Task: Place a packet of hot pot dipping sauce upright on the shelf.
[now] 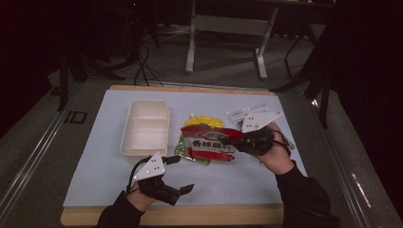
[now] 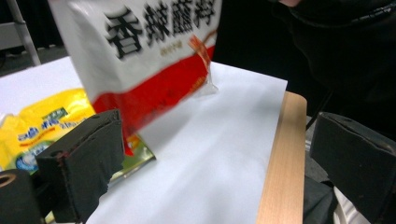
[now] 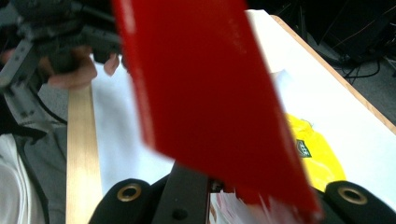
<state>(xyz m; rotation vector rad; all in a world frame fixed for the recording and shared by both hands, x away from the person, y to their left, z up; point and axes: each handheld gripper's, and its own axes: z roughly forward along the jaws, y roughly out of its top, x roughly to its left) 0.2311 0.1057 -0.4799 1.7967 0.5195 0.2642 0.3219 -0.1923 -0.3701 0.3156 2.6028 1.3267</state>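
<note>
The right gripper clamped the red sauce packet mid-table, at about three o'clock of the tray, while the left gripper, jaws apart and empty, should regrip its free edge squarely.

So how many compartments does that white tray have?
2. The white tray on the mat holds a smaller compartment at its far end and a larger one nearer the person, split by a low wall. Both look empty.

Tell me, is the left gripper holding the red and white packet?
No, the left gripper hangs open near the table's front edge, while the right gripper holds the red and white packet.
</note>
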